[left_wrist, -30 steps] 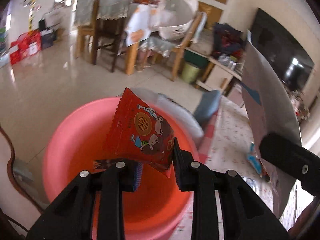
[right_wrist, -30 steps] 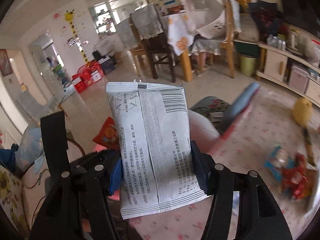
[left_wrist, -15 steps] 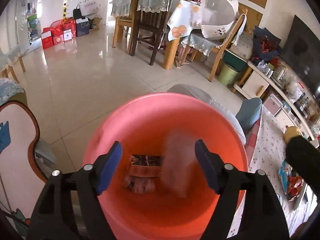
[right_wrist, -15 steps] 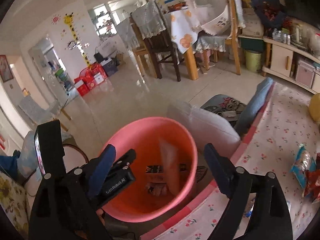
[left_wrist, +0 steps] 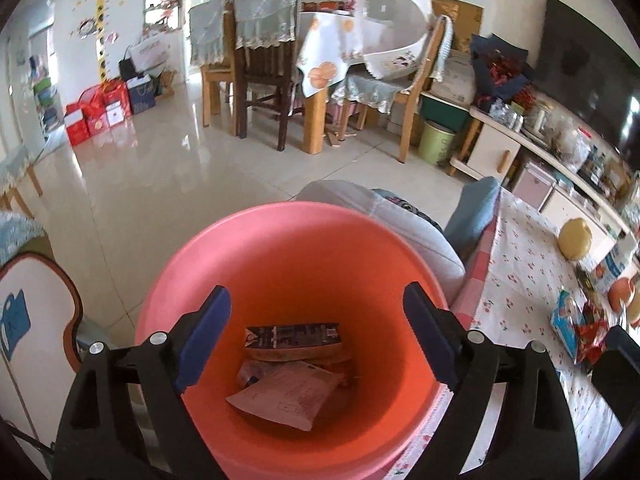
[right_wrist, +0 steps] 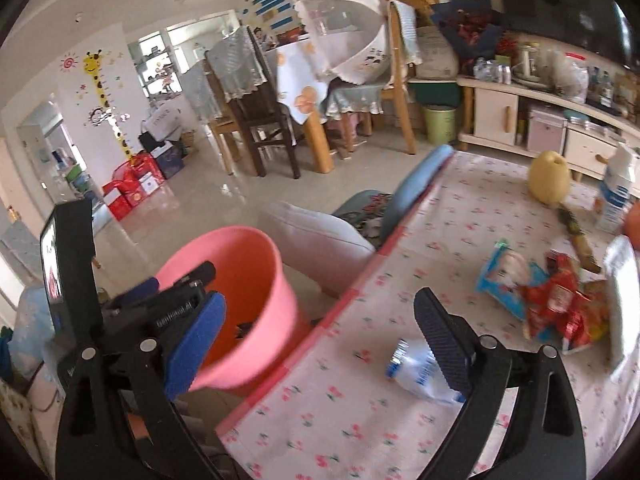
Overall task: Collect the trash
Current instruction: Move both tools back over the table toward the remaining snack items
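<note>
A pink bin [left_wrist: 280,248] stands on the floor beside the table. In it lie a pale wrapper [left_wrist: 286,396] and a dark carton [left_wrist: 294,340]. My left gripper [left_wrist: 316,340] is open and empty right above the bin. My right gripper [right_wrist: 320,344] is open and empty over the table's left edge, with the bin [right_wrist: 248,264] to its left. On the floral tablecloth [right_wrist: 440,216] lie a crumpled white and blue wrapper [right_wrist: 416,368], a red wrapper [right_wrist: 556,304] and a blue packet [right_wrist: 508,280].
A yellow pear [right_wrist: 548,178], a milk carton [right_wrist: 618,192] and an orange fruit [right_wrist: 632,222] sit at the table's far right. A grey cushioned chair [right_wrist: 320,240] stands beyond the bin. Dining table and chairs [left_wrist: 280,80] stand further back.
Both grippers opened and dropped their wrappers, the red one and the white one, into the bin. The right gripper then swung right toward the table.
</note>
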A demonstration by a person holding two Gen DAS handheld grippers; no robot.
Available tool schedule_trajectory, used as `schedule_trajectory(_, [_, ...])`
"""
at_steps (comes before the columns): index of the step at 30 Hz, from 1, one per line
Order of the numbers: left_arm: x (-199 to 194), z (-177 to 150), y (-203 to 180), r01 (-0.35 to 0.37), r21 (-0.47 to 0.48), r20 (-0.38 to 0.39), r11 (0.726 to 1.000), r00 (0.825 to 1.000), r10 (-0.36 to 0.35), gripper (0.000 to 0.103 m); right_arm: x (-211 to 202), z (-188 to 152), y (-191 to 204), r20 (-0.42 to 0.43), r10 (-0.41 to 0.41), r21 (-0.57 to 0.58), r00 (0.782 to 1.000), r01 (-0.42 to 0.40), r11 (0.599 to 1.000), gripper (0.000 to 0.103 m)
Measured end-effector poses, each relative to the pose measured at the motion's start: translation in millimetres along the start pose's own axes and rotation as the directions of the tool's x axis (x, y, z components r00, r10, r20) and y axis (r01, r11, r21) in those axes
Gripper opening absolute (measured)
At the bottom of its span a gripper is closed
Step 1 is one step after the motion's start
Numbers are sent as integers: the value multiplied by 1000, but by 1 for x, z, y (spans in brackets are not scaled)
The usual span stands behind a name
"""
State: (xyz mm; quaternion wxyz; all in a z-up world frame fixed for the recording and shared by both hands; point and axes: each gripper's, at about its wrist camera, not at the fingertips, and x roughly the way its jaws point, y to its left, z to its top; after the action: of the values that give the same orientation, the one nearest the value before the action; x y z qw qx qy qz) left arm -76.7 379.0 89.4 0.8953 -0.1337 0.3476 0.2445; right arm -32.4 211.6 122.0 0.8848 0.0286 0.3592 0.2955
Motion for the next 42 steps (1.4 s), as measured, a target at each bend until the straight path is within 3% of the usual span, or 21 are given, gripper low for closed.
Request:
schedule_trajectory(14, [-21,-6,-65,45,170,52,984,997,-54,93,-45,-31,-30,51,-129,-69,990,132,989,94])
schedule_trajectory(28, [-34,-24,-134,87,295,71,952,991,-113,94,-73,-53,-62,100,-263,-146,960,275,950,94])
schedule_trajectory(42, [-46,-54,-203,185,414,26,891,976,-214,94,-106,-66,-121,135,-337,-26,932,344,939,94])
